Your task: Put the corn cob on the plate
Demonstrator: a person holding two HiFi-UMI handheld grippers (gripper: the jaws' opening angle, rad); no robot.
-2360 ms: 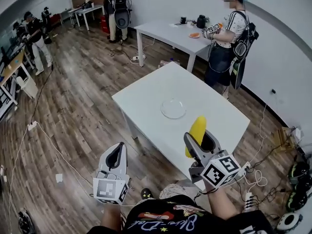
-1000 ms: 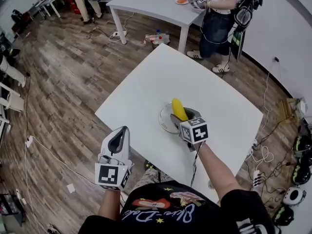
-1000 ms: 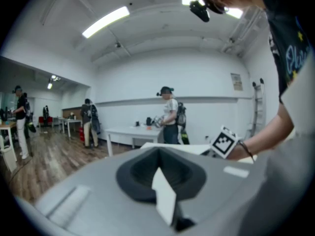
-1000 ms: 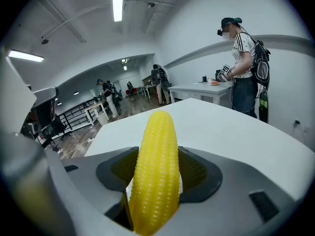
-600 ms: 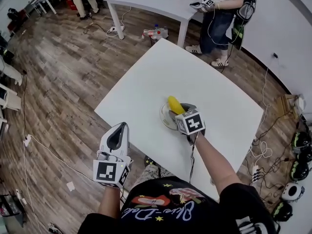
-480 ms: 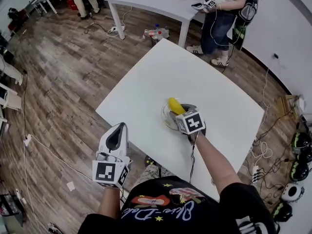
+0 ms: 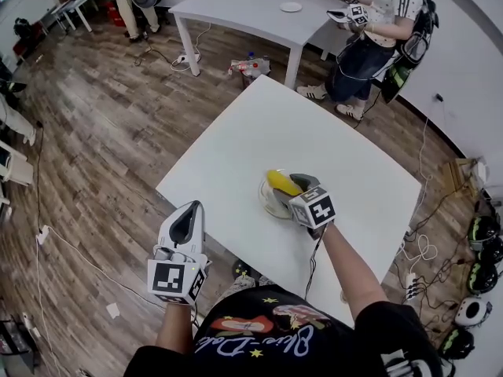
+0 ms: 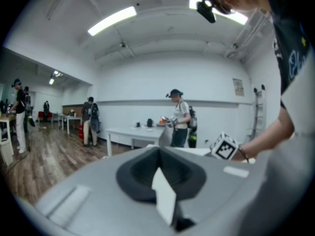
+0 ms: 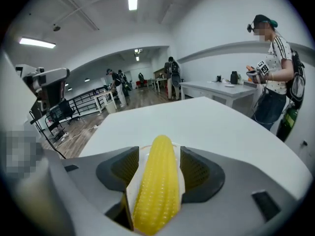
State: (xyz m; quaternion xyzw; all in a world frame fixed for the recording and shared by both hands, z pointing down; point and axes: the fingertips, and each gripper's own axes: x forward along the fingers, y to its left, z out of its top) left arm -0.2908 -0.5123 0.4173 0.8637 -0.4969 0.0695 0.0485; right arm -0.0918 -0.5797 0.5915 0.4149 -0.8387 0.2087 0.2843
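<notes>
A yellow corn cob [image 7: 282,183] [image 9: 157,186] is clamped between the jaws of my right gripper [image 7: 292,188] [image 9: 156,178], which is shut on it. The cob lies low over a clear glass plate [image 7: 269,203] near the front of the white table [image 7: 314,140]; whether it touches the plate I cannot tell. My left gripper [image 7: 187,228] [image 8: 162,200] hangs off the table's near left corner, above the wooden floor, with its jaws together and nothing in them.
A second white table [image 7: 251,10] stands beyond, with a small plate [image 7: 291,7] on it. A person [image 7: 377,30] with grippers stands at its right end. Cables and gear [image 7: 479,242] lie on the floor at the right.
The right gripper carried the cob from the table's near edge out over the plate, then tilted it lower and leftward. The left gripper stayed put.
</notes>
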